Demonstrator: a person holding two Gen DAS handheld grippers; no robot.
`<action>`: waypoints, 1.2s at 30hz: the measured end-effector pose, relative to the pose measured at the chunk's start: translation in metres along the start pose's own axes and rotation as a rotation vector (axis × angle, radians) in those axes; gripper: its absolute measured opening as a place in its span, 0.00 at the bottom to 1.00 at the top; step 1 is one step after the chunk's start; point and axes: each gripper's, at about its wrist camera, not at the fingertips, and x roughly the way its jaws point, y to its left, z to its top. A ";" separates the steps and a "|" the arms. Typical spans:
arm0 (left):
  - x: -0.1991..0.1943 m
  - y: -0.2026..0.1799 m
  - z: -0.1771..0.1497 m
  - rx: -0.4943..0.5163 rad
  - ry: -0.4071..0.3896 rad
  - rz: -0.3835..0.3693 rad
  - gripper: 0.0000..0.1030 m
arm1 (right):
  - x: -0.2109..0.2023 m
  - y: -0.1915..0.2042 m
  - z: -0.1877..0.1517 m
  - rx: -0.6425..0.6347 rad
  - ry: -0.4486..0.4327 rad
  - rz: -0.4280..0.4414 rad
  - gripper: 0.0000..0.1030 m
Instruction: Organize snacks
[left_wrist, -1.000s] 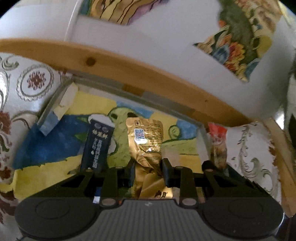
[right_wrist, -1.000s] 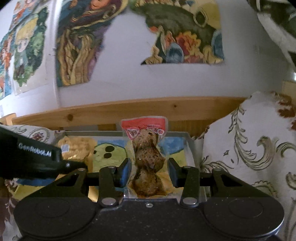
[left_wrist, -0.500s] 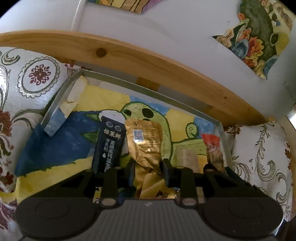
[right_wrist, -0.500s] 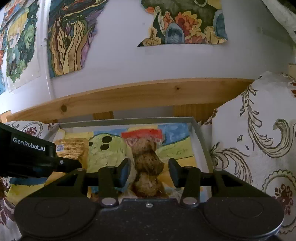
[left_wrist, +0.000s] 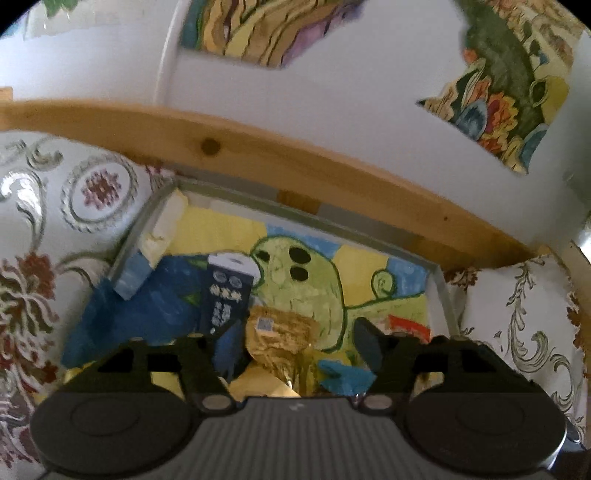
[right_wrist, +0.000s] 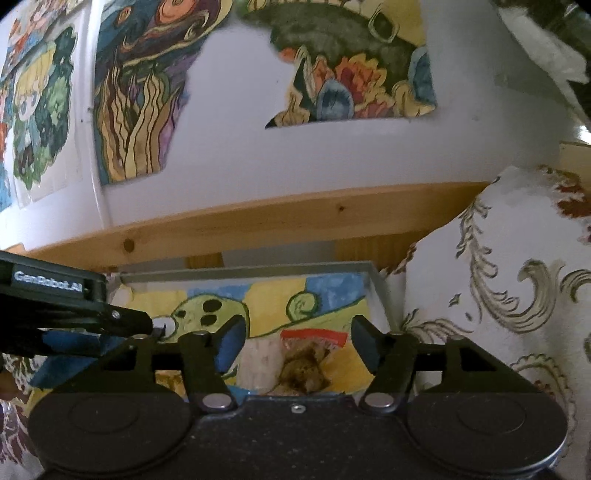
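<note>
In the painted tray (left_wrist: 439, 284), the dark blue packet (left_wrist: 227, 291) stands leftmost. The gold pouch (left_wrist: 280, 332) lies beside it, between the left gripper's (left_wrist: 295, 350) spread, empty jaws. Rightward, the red-topped meatball pack (right_wrist: 308, 360) lies under the right gripper (right_wrist: 297, 347), likewise open. Lift both straight up, clear of the wrappers.

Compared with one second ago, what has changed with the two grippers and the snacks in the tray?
Both grippers opened their jaws and let go. The left gripper released the gold packet, which now lies in the tray. The right gripper released the red-topped packet, which now lies flat on the tray floor instead of standing upright. The dark blue packet stayed in place.
</note>
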 end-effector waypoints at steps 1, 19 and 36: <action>-0.005 -0.001 0.000 0.006 -0.015 0.003 0.77 | -0.004 -0.001 0.002 0.005 -0.007 0.001 0.68; -0.108 0.016 -0.029 0.031 -0.232 0.085 1.00 | -0.100 0.005 0.025 0.019 -0.124 0.040 0.97; -0.185 0.029 -0.088 0.078 -0.347 0.129 1.00 | -0.193 0.024 -0.006 -0.029 -0.178 0.059 0.99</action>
